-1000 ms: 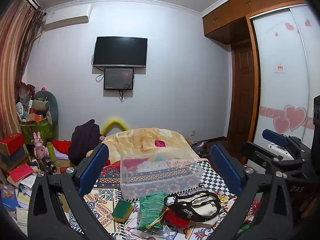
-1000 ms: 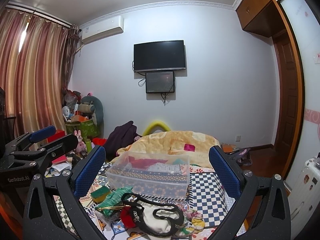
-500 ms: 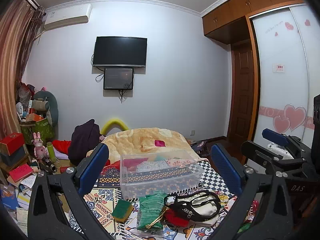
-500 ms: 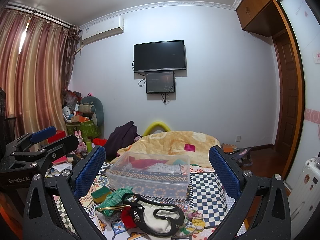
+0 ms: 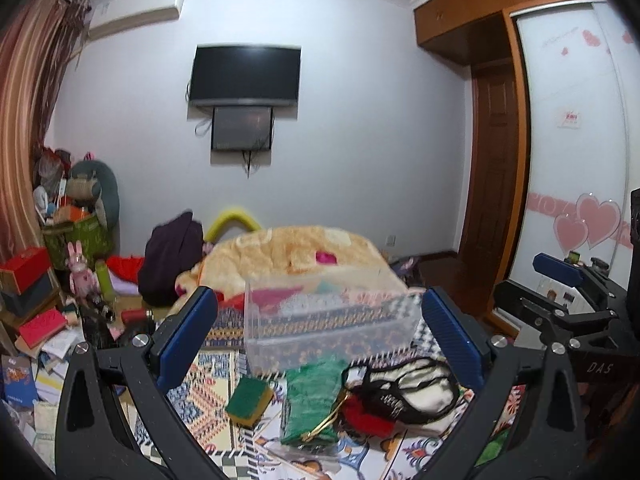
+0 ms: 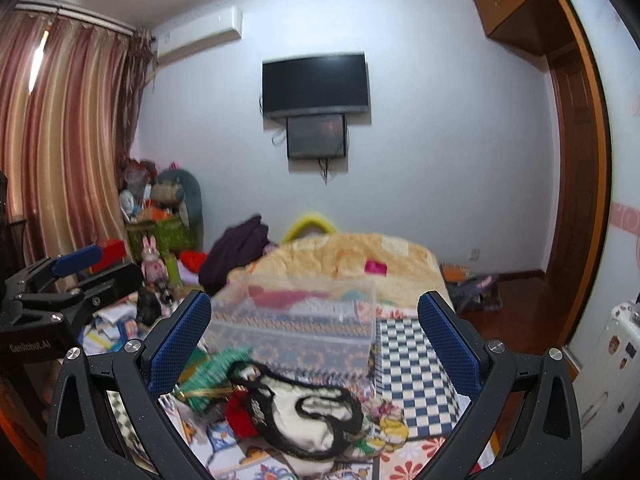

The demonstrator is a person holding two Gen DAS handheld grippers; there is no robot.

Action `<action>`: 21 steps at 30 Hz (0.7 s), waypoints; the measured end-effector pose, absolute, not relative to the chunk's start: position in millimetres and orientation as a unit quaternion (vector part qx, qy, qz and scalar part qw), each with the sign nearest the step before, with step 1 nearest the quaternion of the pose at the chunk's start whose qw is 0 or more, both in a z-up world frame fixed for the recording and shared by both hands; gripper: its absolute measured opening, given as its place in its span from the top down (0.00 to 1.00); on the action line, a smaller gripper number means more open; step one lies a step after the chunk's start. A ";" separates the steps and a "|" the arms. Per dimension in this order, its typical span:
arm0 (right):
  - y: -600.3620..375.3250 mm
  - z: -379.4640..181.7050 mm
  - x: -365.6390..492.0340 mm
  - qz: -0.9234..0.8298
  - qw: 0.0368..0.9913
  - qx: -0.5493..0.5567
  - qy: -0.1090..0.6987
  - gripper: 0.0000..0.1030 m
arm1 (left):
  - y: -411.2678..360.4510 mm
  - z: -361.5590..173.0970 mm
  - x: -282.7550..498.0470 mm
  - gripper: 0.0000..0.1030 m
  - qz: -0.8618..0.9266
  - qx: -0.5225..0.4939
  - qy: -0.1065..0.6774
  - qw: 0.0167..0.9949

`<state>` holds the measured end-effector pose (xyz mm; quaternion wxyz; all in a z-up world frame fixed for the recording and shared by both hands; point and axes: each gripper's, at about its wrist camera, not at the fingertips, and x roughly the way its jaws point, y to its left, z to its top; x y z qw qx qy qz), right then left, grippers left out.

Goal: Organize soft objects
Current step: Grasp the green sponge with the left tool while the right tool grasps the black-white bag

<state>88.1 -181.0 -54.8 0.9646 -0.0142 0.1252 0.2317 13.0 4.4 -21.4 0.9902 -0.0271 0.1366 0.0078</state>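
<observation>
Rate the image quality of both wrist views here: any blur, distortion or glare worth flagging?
Left wrist view: mild motion blur on the clear plastic bin and TV; strong fisheye bending of the wardrobe door. Right wrist view: heavier blur on the bin and blanket, and a bright patch of daylight glare through the curtain. Dark vignette at the corners in both views.

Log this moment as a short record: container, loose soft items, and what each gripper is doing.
container: clear plastic bin on the patterned bed cover, some fabric inside
loose items: green knitted cloth, green-and-yellow sponge, cream pouch with black straps, red fabric piece, all in front of the bin
left gripper: jaws wide apart, holding nothing
right gripper: jaws wide apart, holding nothing
</observation>
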 end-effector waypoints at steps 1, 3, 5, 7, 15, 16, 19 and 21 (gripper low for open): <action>-180.5 -59.5 92.2 0.231 0.964 -0.016 0.134 0.00 | 7.2 -26.5 17.5 0.00 0.009 -0.029 0.147 0.989; -180.4 -71.0 102.0 0.230 0.960 -0.018 0.156 0.00 | 13.4 -39.0 27.7 0.00 0.013 -0.034 0.171 0.985; -181.6 -80.6 109.4 0.231 0.957 -0.015 0.176 0.00 | 20.1 -50.8 36.5 0.00 0.019 -0.039 0.191 0.981; -184.0 -90.3 117.1 0.234 0.952 -0.010 0.199 0.01 | 27.2 -63.6 44.8 0.00 0.024 -0.046 0.210 0.976; -192.5 -125.7 145.9 0.238 0.929 0.008 0.283 0.23 | 54.4 -109.9 71.9 0.16 0.044 -0.073 0.276 0.958; -193.3 -129.9 147.5 0.238 0.927 0.009 0.290 0.27 | 58.3 -115.3 75.0 0.17 0.046 -0.077 0.283 0.955; -196.8 -140.5 153.2 0.235 0.922 0.009 0.308 0.33 | 68.4 -130.9 84.1 0.21 0.056 -0.084 0.302 0.948; -198.4 -146.4 155.3 0.234 0.918 0.005 0.319 0.39 | 76.0 -142.5 90.2 0.22 0.061 -0.098 0.320 0.940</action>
